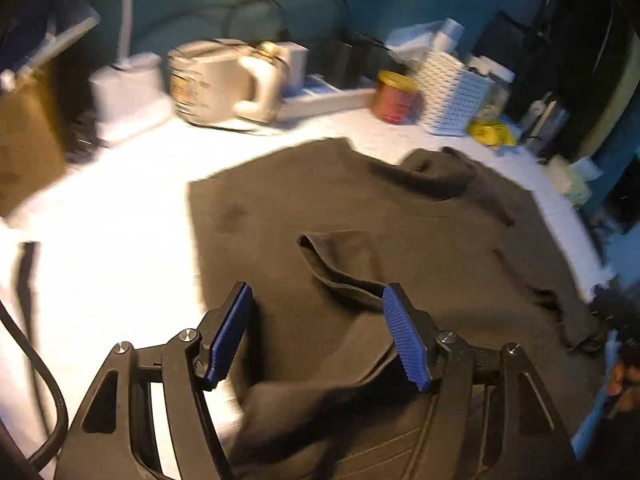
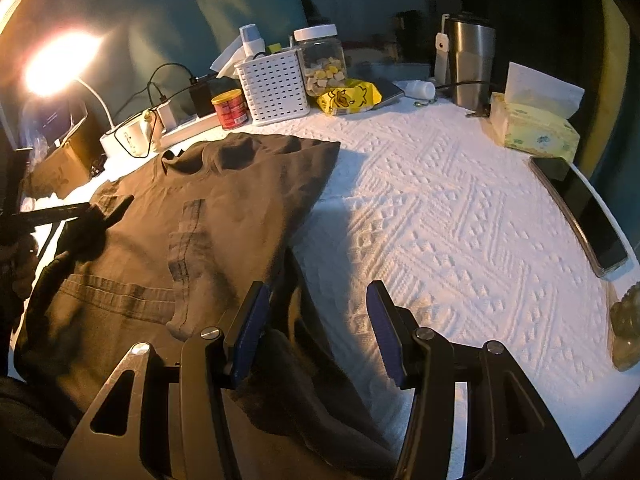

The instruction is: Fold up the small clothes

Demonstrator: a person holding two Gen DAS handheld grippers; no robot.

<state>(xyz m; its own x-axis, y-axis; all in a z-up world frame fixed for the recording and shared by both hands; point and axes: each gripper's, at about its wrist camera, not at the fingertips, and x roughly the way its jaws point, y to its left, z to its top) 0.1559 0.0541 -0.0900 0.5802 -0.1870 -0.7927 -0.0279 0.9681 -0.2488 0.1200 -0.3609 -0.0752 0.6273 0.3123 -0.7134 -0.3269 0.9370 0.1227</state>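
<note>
Now brown shirt (image 1: 360, 216) flat on white cloth (image 2: 460, 208), left gripper (image 1: 320, 332) open above a fold, right gripper (image 2: 316, 328) open, empty, at shirt's right edge.

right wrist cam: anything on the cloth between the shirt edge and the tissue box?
Nothing. In the right wrist view, the white textured cloth lies bare between the brown shirt and the tissue box.

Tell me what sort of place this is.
Probably a table at home, used for daily living: a snack jar, a tissue box and a desk lamp crowd its far edge behind the shirt.
</note>
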